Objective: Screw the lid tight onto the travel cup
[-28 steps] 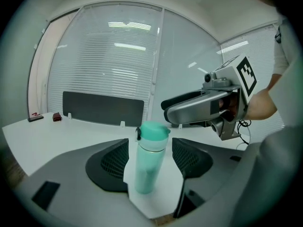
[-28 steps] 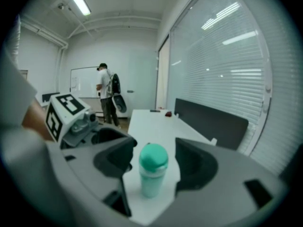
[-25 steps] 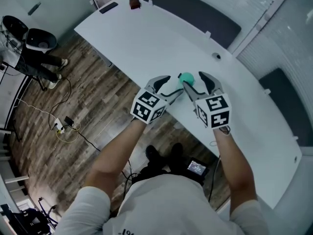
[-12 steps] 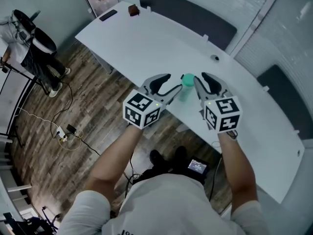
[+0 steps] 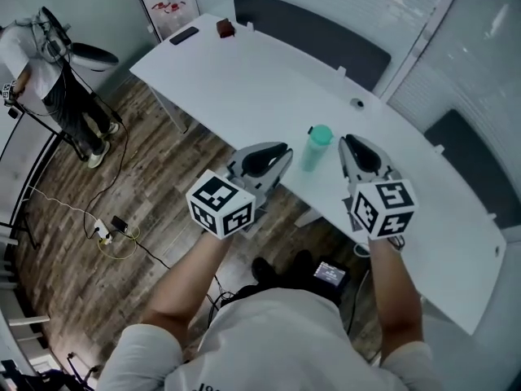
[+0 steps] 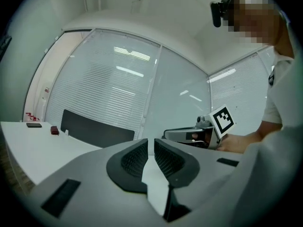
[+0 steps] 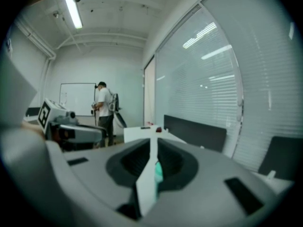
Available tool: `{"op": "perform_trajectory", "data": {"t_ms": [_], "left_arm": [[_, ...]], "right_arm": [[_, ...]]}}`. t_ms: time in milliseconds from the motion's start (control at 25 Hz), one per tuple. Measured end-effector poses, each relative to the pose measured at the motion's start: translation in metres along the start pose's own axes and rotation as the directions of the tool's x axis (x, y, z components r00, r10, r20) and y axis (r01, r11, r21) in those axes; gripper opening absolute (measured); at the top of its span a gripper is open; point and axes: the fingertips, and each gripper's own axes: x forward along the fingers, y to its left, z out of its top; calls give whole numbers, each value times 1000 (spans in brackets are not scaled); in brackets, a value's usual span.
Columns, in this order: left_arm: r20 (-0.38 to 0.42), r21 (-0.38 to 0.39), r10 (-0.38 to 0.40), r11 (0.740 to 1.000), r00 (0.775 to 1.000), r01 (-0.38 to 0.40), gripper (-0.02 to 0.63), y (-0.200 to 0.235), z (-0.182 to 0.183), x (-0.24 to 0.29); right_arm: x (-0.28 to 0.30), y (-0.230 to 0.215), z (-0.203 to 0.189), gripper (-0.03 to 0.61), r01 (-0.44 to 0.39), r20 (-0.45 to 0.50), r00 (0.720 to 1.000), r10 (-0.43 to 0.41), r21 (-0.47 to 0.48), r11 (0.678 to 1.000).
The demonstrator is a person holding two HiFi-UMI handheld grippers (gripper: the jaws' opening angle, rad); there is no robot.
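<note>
The travel cup (image 5: 316,150), pale green with a teal lid (image 5: 321,134) on top, stands upright by itself near the front edge of the white table (image 5: 244,80). My left gripper (image 5: 283,155) hangs to its left and my right gripper (image 5: 348,143) to its right, both lifted clear of it. Each pair of jaws has just been closing and now stands together with nothing between. In the left gripper view the left gripper (image 6: 150,148) points level over the table. Through the slit of the right gripper (image 7: 154,148) a sliver of the teal cup (image 7: 157,172) shows.
At the table's far end lie a black flat device (image 5: 183,35) and a small dark red object (image 5: 225,28). A round grommet (image 5: 356,103) sits beyond the cup. A person (image 5: 49,63) stands on the wooden floor at left, near cables (image 5: 106,226).
Both grippers were open beside the cup's lid. They have drawn back and upward, away from the cup, and their jaws have closed. The cup now stands free.
</note>
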Motion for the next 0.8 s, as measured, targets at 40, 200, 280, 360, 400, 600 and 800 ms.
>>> {"op": "perform_trajectory", "data": {"t_ms": [40, 200, 280, 360, 400, 600, 800], "left_arm": [[10, -4, -5, 1000, 1000, 5, 59, -4, 2, -4], [36, -23, -13, 1000, 999, 14, 43, -19, 6, -15], [43, -28, -6, 1000, 999, 7, 40, -27, 6, -20], [47, -32, 12, 999, 999, -10, 38, -35, 6, -25], [49, -34, 22, 999, 999, -20, 38, -39, 6, -28], [66, -67, 93, 994, 993, -89, 38, -59, 6, -38], [75, -118, 158, 982, 985, -149, 38, -90, -9, -37]], "right_arm": [[-4, 0, 0, 56, 3, 2, 1000, -3, 4, 1000], [-17, 0, -1, 46, 1, 6, 1000, -1, 14, 1000], [-23, 0, -3, 43, -11, 4, 1000, 11, 14, 1000], [-30, 1, -5, 41, -30, 5, 1000, 30, 9, 1000], [-34, 1, -6, 41, -40, 6, 999, 40, 7, 999], [-52, -3, -8, 38, -93, -8, 996, 93, 12, 996], [-80, -14, -19, 37, -144, -20, 989, 144, 3, 990]]}}
